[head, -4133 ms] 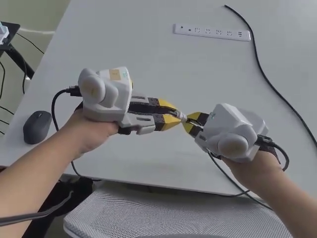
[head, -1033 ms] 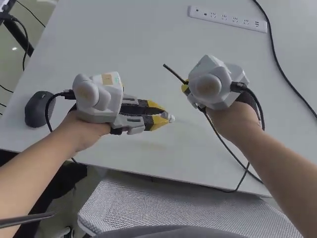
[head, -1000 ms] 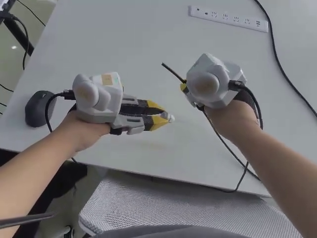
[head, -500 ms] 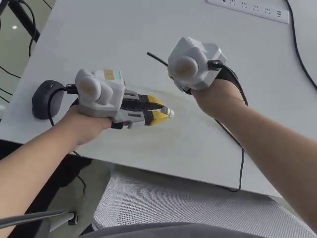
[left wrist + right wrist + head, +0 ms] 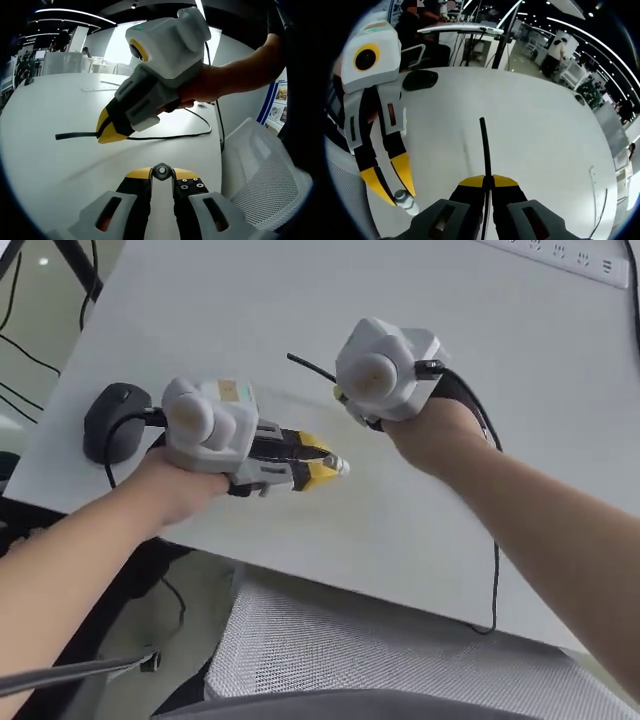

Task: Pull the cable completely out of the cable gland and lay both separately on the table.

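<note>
Mid-frame in the head view, our left claw (image 5: 322, 462) is clamped on the small white cable gland (image 5: 343, 467) at its tips, over the tabletop (image 5: 250, 300). Our right claw (image 5: 486, 181) pinches the black cable (image 5: 483, 145), whose free end pokes past its tips, apart from the gland.

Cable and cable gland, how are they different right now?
The cable is black, long and thin; the cable gland is pale, short and stubby. The cable sticks out of the right gripper; the cable gland sits at the tip of the left gripper. Both are gripped, and they are apart from each other.
</note>
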A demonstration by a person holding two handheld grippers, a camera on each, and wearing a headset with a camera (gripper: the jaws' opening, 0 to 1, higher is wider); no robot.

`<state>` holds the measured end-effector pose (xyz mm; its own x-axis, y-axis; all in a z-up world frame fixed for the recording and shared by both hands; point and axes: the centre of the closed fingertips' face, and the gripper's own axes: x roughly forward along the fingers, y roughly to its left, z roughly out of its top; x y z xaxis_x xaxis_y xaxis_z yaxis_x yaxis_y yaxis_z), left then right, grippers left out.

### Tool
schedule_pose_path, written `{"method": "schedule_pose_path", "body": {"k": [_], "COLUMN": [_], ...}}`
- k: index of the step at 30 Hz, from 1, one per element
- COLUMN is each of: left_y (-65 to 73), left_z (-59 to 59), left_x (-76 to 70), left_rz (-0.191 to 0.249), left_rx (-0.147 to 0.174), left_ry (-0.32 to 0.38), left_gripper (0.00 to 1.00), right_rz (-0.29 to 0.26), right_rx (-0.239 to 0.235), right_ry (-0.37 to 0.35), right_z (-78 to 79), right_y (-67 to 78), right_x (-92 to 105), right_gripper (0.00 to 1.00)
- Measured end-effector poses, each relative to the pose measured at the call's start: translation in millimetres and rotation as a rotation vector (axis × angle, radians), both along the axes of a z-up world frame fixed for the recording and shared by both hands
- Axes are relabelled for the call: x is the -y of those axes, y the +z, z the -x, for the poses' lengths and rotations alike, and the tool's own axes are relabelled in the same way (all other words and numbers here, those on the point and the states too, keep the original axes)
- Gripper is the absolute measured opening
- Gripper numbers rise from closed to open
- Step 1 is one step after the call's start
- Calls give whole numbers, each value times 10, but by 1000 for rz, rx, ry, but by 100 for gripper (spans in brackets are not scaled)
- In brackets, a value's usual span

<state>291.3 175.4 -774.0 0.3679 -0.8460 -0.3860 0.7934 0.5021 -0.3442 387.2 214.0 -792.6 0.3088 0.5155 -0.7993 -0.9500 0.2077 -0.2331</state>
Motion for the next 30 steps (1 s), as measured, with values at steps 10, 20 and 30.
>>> {"method": "schedule_pose_path", "body": {"k": [10, 20, 30], "left_y": [-141, -214, -260], "left_z": [-20, 9, 20], "left_x": [-77, -87, -115], "left_rz": [-15, -21, -66], "left_rx": [-20, -28, -17], "left_ry": [9, 11, -1], "left_gripper": [16, 16, 16], "right_rz": [17, 19, 18], "right_rx": [-31, -54, -76], "right_ry": [19, 14, 14], "right_z": [18, 33, 56], "right_y": [-152, -219, -265], "right_x": [-42, -59, -73], "right_gripper": [0, 0, 0]}}
